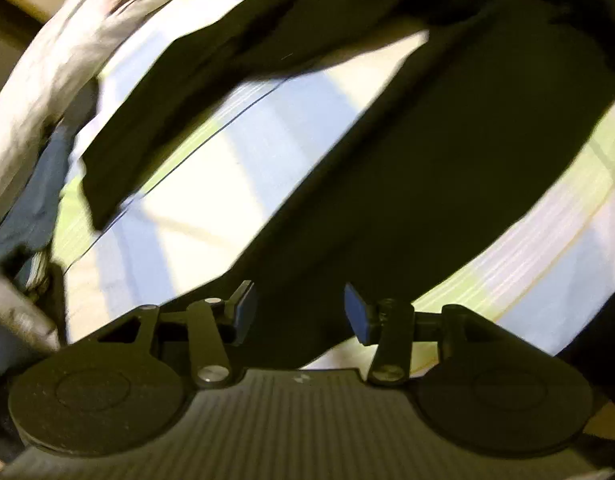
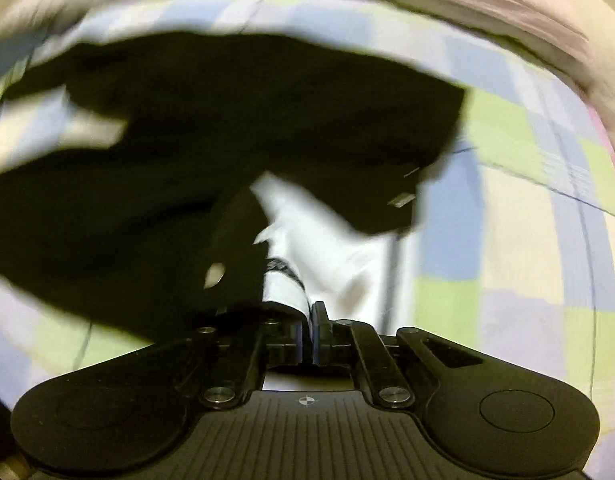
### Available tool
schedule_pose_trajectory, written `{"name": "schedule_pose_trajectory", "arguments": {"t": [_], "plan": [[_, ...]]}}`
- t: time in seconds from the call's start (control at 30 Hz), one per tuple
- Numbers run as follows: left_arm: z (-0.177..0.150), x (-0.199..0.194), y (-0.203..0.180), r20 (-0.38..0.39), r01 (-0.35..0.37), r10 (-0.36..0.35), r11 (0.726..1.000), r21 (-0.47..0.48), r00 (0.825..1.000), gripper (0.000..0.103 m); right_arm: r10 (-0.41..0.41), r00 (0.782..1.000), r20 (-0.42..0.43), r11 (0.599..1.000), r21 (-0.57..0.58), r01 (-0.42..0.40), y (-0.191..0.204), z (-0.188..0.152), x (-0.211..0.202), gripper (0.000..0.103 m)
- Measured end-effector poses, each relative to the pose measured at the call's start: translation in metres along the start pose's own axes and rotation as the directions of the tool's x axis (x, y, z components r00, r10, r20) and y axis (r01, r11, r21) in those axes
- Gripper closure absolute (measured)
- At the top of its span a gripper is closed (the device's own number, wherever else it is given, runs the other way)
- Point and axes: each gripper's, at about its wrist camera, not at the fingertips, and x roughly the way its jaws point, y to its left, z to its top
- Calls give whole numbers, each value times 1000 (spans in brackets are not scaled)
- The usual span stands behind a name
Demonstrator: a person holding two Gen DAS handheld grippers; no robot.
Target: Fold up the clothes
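A black garment (image 1: pixel 447 152) is seen spread across the middle of both frames on a checked sheet (image 1: pixel 235 152), the left gripper (image 1: pixel 299 312) held with jaws apart and empty above it, the right gripper (image 2: pixel 310 332) with jaws closed on white cloth (image 2: pixel 327 252).

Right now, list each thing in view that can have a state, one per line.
Black garment: spread unfolded on the sheet, one sleeve stretched out, blurred.
White cloth: crumpled, partly under the black garment, its edge in the right gripper.
Checked sheet: laid flat beneath the clothes.
Left gripper: open above the black garment, nothing gripped.
Right gripper: shut on the white cloth.
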Motion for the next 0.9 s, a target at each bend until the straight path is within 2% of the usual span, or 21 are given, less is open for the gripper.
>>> {"name": "schedule_pose_trajectory", "arguments": {"t": [0.1,0.2,0.3,0.4,0.43,0.47,0.5,0.53,0.63,0.7,0.77,0.87,0.9], "plan": [[17,2,-20,4,17,-17,999,28,1000,59,34,999,33,998,50,-36,-50,39,11,100],[26,2,-28,-11,20,-20,999,32,1000,59,-4,997,75,997,83,-2,-88,67,45,100],[25,-2,-26,-15,16,-16,999,33,1000,54,-67,995,68,979,195,53,-117,77,68,100],[19,-2,-21,-19,6,-6,1000,19,1000,51,-87,991,103,969,239,61,-119,68,55,99],[15,0,-20,-24,3,-3,1000,13,1000,51,-84,991,106,968,244,56,-114,59,49,87],[11,2,-19,-29,0,1,1000,7,1000,51,-80,992,103,968,247,53,-104,48,44,54],[7,3,-18,-35,-4,4,1000,0,999,51,-75,992,101,968,248,48,-94,36,38,37],[3,5,-17,-39,-7,7,1000,-6,999,51,-67,992,103,969,245,40,-85,23,33,27],[-14,7,-14,-24,-24,24,1000,-6,999,47,-32,997,63,971,237,16,-52,-11,25,27],[-32,11,-12,-5,-49,50,998,44,999,41,-15,999,37,982,189,8,-19,-29,20,27],[-51,15,-10,13,-76,75,993,94,997,41,5,1000,13,994,113,-6,15,-43,19,27],[-88,27,2,9,-114,115,976,187,993,41,66,998,-23,993,104,-63,59,-56,23,27],[-102,30,9,12,-128,129,968,215,992,41,74,997,-33,988,142,-69,69,-59,26,27]]}}
